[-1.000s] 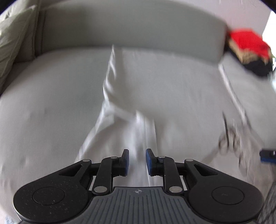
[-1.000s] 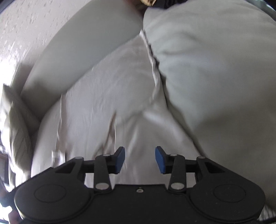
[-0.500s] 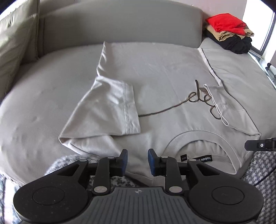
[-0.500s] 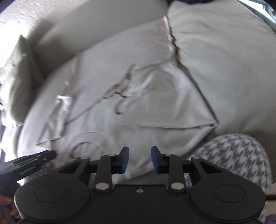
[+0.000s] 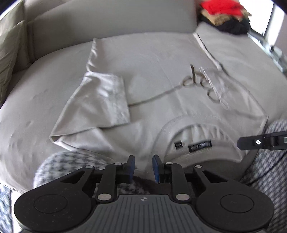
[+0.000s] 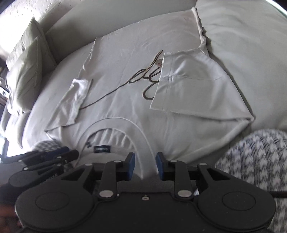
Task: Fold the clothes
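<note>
Both grippers sit at the near edge of the sofa seat [image 5: 32, 111], pointing steeply down at the collar end of the pale T-shirt [image 5: 147, 93].

Left gripper [image 5: 143, 167]: jaws narrowly apart and closing; near hem of the shirt's shoulder lies in the gap, but pad contact cannot be confirmed. Right gripper [image 6: 145, 165]: jaws narrowly apart and closing, the white neck ribbing running up between them, pads not visibly pressing.

T-shirt lies flat, face up, both sleeves already folded inward, left sleeve [image 5: 100, 100], right sleeve [image 6: 193, 87]. Long axis runs from the collar [image 6: 114, 132] at the near edge toward the backrest [image 5: 111, 23].

Judgement: the next fold likely carries the collar end away toward the far hem; each gripper is nearest its own shoulder.

Stack of folded clothes [image 5: 226, 16] sits at the far right corner.
</note>
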`<act>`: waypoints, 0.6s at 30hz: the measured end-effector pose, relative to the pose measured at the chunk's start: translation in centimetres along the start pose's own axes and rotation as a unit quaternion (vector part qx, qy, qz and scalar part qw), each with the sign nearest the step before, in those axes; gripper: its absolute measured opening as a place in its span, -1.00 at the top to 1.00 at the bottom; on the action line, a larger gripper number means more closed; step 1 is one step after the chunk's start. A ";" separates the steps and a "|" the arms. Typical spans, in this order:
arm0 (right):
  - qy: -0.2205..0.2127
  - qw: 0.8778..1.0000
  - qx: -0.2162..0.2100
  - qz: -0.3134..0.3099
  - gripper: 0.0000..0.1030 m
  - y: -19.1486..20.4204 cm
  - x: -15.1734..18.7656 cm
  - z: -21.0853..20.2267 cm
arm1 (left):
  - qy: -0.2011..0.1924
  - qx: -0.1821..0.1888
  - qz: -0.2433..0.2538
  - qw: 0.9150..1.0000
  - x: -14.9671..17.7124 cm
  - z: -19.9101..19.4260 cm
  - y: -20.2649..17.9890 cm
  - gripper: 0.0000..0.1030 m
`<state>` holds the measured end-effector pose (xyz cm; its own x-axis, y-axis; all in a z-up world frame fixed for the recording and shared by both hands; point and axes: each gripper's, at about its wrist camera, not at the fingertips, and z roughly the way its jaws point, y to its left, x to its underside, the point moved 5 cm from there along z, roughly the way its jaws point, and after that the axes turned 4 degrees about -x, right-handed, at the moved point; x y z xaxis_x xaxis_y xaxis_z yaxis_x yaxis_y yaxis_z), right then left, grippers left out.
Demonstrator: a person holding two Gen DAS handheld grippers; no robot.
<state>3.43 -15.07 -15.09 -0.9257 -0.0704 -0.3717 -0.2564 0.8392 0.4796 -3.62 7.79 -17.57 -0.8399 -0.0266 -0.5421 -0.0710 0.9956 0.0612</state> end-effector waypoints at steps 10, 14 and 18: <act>-0.108 0.994 -0.031 -0.010 0.26 3.0 -5.4 -8.3 | -0.090 -0.007 -0.053 0.995 -6.1 -6.3 4.5 0.48; -0.142 0.989 -0.038 -0.010 0.24 3.7 -8.0 -10.0 | -0.097 -0.007 -0.064 0.993 -8.2 -6.8 5.4 0.48; -0.173 0.984 -0.044 -0.026 0.25 4.4 -10.9 -11.1 | -0.116 -0.012 -0.060 0.991 -10.8 -6.7 6.1 0.39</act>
<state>9.27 -16.59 -0.06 -0.7645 0.0881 -0.6386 -0.3381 0.7885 0.5137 1.40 13.60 -5.71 -0.6788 -0.1208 -0.7243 -0.1778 0.9841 0.0025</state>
